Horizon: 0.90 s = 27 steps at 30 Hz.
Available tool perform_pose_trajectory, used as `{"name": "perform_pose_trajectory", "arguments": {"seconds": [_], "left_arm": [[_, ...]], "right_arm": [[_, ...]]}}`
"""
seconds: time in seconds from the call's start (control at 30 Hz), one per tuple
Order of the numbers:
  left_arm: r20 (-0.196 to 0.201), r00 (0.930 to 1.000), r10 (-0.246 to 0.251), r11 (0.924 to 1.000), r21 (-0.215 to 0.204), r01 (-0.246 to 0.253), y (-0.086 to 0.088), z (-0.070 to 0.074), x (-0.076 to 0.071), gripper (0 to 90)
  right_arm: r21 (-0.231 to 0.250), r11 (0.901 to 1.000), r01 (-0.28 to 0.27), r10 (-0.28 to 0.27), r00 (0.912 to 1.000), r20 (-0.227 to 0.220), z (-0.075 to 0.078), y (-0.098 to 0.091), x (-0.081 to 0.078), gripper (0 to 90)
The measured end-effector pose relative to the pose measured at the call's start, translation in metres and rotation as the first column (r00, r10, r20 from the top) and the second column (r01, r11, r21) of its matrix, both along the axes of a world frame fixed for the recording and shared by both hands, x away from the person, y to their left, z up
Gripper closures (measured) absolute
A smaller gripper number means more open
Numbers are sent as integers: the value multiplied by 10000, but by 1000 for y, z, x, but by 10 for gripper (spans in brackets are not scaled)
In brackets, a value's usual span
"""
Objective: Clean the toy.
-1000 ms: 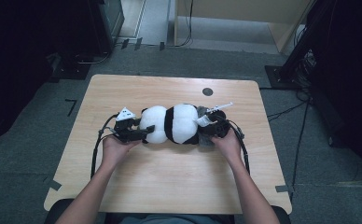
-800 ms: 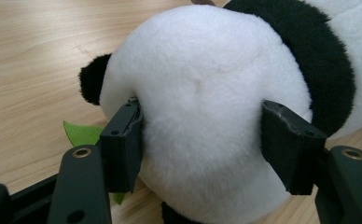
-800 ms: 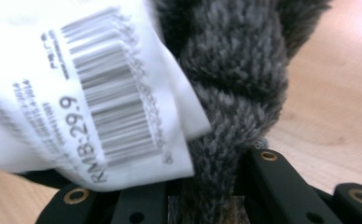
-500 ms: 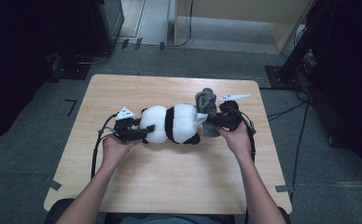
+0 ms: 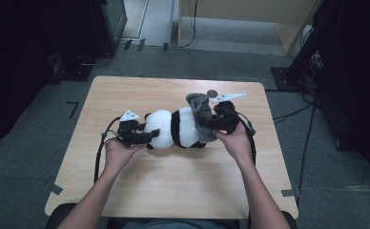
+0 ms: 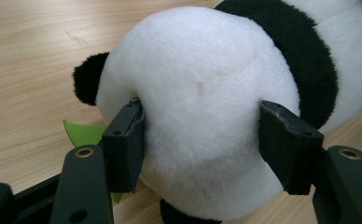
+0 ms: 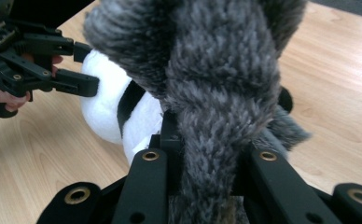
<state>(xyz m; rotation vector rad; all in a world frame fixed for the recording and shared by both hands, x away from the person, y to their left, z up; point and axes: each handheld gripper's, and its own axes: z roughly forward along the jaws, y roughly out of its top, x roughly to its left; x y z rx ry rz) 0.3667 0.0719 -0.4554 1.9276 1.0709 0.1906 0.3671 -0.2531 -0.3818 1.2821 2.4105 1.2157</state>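
A black-and-white panda plush [image 5: 179,130] lies on its side across the wooden table [image 5: 173,191]. My left gripper [image 5: 149,135] is shut on its white head [image 6: 202,93], both pads pressed into the fur [image 6: 201,114]. A green leaf [image 6: 82,133] pokes out under the head. My right gripper [image 5: 212,122] is shut on a grey furry piece [image 5: 199,107] and holds it above the panda's far end. In the right gripper view the grey fur [image 7: 221,79] stands between the jaws [image 7: 209,154] and hides the pads. I cannot tell whether it is joined to the panda. The left gripper [image 7: 87,67] shows there too.
A dark round mark [image 5: 212,93] sits on the table near its far edge, behind the right gripper. Cables trail from both grippers over the table. Dark equipment and cables stand on the floor around the table.
My right gripper has risen and drifted toward the far edge, lifting the grey furry piece up off the panda. The left gripper has stayed on the head.
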Motion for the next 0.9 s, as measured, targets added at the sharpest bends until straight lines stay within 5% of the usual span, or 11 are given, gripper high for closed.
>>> {"name": "perform_pose_trajectory", "arguments": {"seconds": [0.17,0.27,0.63,0.77,0.9], "left_arm": [[70,10000,-60,10000,7,60,0,1,-1,366],[139,9999,-93,9996,-248,97,4,0,3,340],[308,9971,-691,9976,-43,693,18,10,20,298],[764,9940,-785,9967,-140,798,22,10,25,305],[504,9913,-1218,9925,-41,1221,24,13,37,289]], "right_arm": [[-698,9975,-101,107,9999,79,-18,8,5,767],[-633,9980,-46,66,9994,328,-23,7,7,769],[-423,9986,-316,352,9955,877,-32,-1,12,755],[-414,9984,-384,423,9943,977,-33,-1,11,755],[-303,9984,-468,495,9942,958,-35,-4,14,755]]}}
